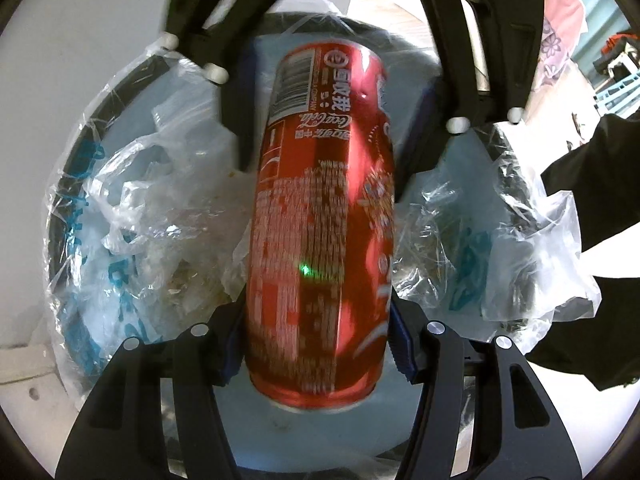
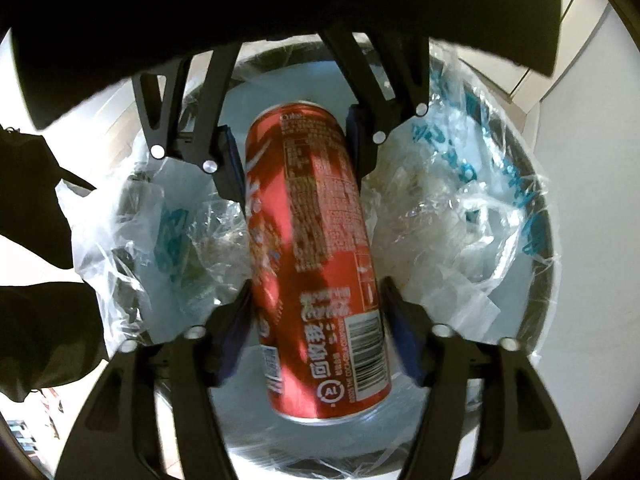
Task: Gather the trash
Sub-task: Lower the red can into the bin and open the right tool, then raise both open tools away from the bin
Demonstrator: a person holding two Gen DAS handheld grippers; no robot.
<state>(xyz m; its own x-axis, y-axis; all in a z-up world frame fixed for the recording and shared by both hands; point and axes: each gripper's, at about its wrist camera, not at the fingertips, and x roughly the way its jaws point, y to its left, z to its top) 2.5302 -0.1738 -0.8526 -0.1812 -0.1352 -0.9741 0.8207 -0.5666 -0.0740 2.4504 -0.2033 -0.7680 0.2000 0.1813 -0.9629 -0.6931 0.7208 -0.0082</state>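
Red aluminium Coca-Cola can [image 1: 320, 224], slim cylinder with glossy printed skin, is hanging lengthwise over the round bin [image 1: 64, 184]. Left gripper [image 1: 316, 340] is pinching the can's near end between blue ribbed pads [image 1: 404, 344]. Right gripper [image 2: 320, 336], facing from the opposite side, is pinching the barcode end, pads touching both flanks. Below, a crinkled clear plastic liner [image 1: 132, 208] with teal print is draping over the dark rim.
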